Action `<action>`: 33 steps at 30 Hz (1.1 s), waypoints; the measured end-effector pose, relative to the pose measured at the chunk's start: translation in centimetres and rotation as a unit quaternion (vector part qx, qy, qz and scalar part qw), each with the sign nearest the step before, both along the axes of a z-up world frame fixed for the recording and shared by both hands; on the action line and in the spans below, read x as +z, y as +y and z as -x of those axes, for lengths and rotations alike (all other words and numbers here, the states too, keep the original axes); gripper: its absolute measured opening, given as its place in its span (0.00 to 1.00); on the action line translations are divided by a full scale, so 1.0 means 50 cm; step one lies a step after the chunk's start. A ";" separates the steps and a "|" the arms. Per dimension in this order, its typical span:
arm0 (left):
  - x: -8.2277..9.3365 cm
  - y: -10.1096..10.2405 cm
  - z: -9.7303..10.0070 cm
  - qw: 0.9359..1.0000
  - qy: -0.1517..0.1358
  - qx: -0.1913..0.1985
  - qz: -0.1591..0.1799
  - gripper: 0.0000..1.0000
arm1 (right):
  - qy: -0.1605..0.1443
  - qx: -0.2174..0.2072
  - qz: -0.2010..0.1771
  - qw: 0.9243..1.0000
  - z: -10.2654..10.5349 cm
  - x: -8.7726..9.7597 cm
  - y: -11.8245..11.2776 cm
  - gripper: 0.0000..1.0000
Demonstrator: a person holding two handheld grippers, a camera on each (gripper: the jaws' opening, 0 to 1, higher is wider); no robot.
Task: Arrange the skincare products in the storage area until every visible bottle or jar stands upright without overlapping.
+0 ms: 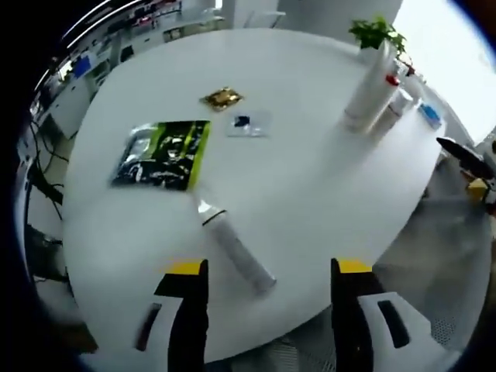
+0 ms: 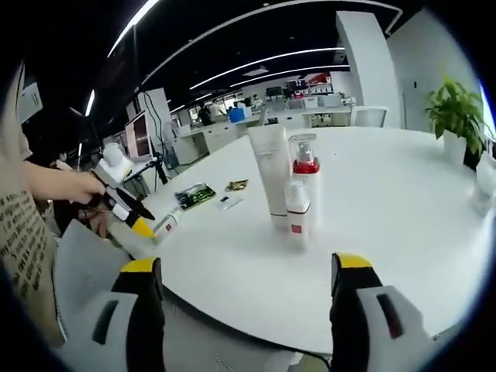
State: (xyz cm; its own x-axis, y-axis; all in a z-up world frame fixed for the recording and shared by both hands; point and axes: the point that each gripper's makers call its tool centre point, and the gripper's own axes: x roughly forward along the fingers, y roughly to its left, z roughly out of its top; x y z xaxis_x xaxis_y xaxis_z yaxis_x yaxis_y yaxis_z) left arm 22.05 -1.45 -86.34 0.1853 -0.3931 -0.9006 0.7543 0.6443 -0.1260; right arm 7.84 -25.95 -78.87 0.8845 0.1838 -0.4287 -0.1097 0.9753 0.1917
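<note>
Left gripper (image 1: pixel 267 267) fingers (image 1: pixel 188 310) apart, bottle (image 1: pixel 235 246) label unreadable

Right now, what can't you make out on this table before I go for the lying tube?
- Lying tube, left gripper view: label blurred, unreadable.
- Standing bottles, left gripper view: overlapping, so the count is unclear.
- Red-capped bottle, right gripper view: lower part hidden behind the small bottle.
- Small flat items, right gripper view: too small to identify.
</note>
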 end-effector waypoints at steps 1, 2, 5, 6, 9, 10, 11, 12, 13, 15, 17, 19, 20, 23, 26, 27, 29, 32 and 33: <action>-0.005 0.001 -0.004 1.000 0.003 0.002 -0.006 0.56 | 0.001 0.001 0.000 1.000 -0.001 -0.001 0.001 0.90; -0.009 0.003 -0.007 1.000 0.005 0.006 -0.012 0.55 | 0.002 0.001 0.000 1.000 -0.002 -0.002 0.002 0.89; -0.019 0.006 -0.017 1.000 0.008 0.010 -0.028 0.51 | 0.005 0.001 -0.004 1.000 -0.004 -0.006 0.004 0.89; -0.021 0.006 -0.018 0.999 0.009 0.009 -0.032 0.49 | 0.006 0.004 -0.004 1.000 -0.006 -0.007 0.006 0.89; -0.029 0.004 -0.024 0.999 0.012 0.002 -0.043 0.46 | 0.010 0.007 -0.004 1.000 -0.010 -0.010 0.007 0.89; -0.032 0.003 -0.027 0.999 0.012 0.001 -0.047 0.46 | 0.011 0.008 -0.003 1.000 -0.012 -0.010 0.006 0.89; -0.033 0.003 -0.028 0.999 0.013 0.000 -0.049 0.45 | 0.011 0.008 -0.003 1.000 -0.013 -0.010 0.005 0.89; -0.035 0.002 -0.029 0.999 0.013 -0.002 -0.051 0.45 | 0.011 0.006 -0.003 1.000 -0.016 -0.009 0.003 0.88; -0.035 0.002 -0.030 0.999 0.014 -0.003 -0.052 0.43 | 0.011 0.005 -0.003 1.000 -0.017 -0.009 0.001 0.88; -0.038 0.000 -0.031 0.998 0.017 -0.006 -0.054 0.41 | 0.010 0.003 -0.005 1.000 -0.021 -0.009 -0.002 0.88; -0.041 0.002 -0.032 0.998 0.018 -0.008 -0.060 0.40 | 0.012 0.002 -0.005 1.000 -0.022 -0.010 -0.003 0.88; -0.044 0.005 -0.033 0.998 0.020 -0.009 -0.066 0.37 | 0.015 0.002 -0.004 1.000 -0.021 -0.012 -0.006 0.87; -0.045 0.006 -0.033 0.997 0.020 -0.010 -0.068 0.36 | 0.015 0.001 -0.004 1.000 -0.021 -0.012 -0.007 0.87; -0.049 0.007 -0.033 0.997 0.021 -0.014 -0.073 0.33 | 0.016 -0.002 -0.007 1.000 -0.021 -0.014 -0.011 0.86; -0.052 0.010 -0.033 0.997 0.023 -0.016 -0.078 0.30 | 0.018 -0.001 -0.006 1.000 -0.021 -0.015 -0.012 0.86; -0.053 0.012 -0.032 0.996 0.024 -0.015 -0.080 0.30 | 0.019 0.000 -0.006 1.000 -0.021 -0.015 -0.012 0.86; -0.055 0.015 -0.033 0.996 0.025 -0.013 -0.082 0.28 | 0.020 0.000 -0.005 1.000 -0.021 -0.016 -0.012 0.85; -0.055 0.019 -0.033 0.996 0.031 -0.004 -0.078 0.23 | 0.022 0.000 -0.005 1.000 -0.020 -0.018 -0.012 0.83; -0.055 0.019 -0.033 0.997 0.033 -0.005 -0.076 0.21 | 0.022 0.000 -0.005 1.000 -0.020 -0.019 -0.012 0.82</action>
